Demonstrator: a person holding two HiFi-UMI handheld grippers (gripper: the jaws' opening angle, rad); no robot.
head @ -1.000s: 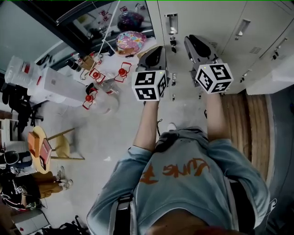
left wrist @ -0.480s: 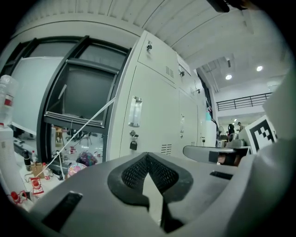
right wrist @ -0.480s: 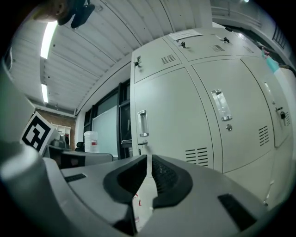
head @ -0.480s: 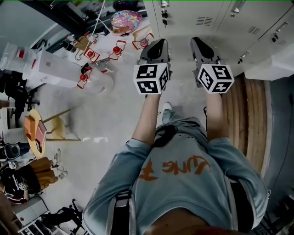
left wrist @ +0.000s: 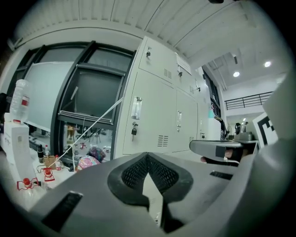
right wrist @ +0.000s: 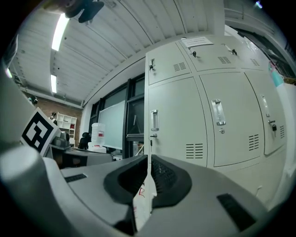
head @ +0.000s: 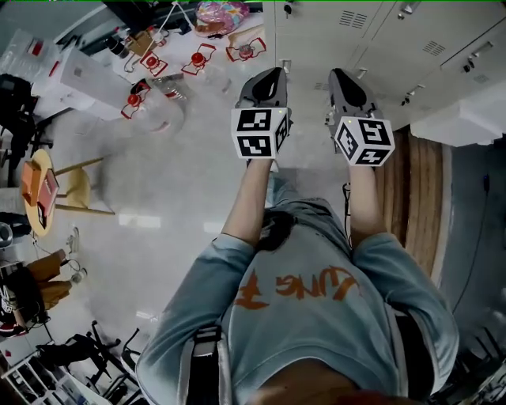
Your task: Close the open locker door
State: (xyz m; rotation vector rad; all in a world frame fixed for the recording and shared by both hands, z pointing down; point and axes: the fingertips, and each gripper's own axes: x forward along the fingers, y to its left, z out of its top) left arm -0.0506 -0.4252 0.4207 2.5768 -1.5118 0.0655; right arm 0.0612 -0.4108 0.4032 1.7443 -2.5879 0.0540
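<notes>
A row of pale grey lockers (head: 379, 32) runs along the top of the head view. At the right end a pale panel (head: 462, 119) juts out from the row and looks like the open door. My left gripper (head: 273, 75) and right gripper (head: 340, 75) are held side by side in front of me, short of the lockers and touching nothing. Both are shut and empty. In the left gripper view the gripper (left wrist: 147, 155) points at shut locker doors (left wrist: 152, 115). In the right gripper view the gripper (right wrist: 149, 159) also faces shut doors (right wrist: 185, 120).
Red-and-white clutter (head: 166, 59) and a colourful bag (head: 221, 14) lie on the floor at the upper left, beside a white machine (head: 71, 71). A yellow stool (head: 75, 186) stands at the far left. A wooden strip (head: 415, 198) runs along the right. A water jug (left wrist: 18, 99) stands left.
The lockers and floor clutter have slid towards the top of the head view. Both grippers stay shut and side by side, now a little farther from the lockers.
</notes>
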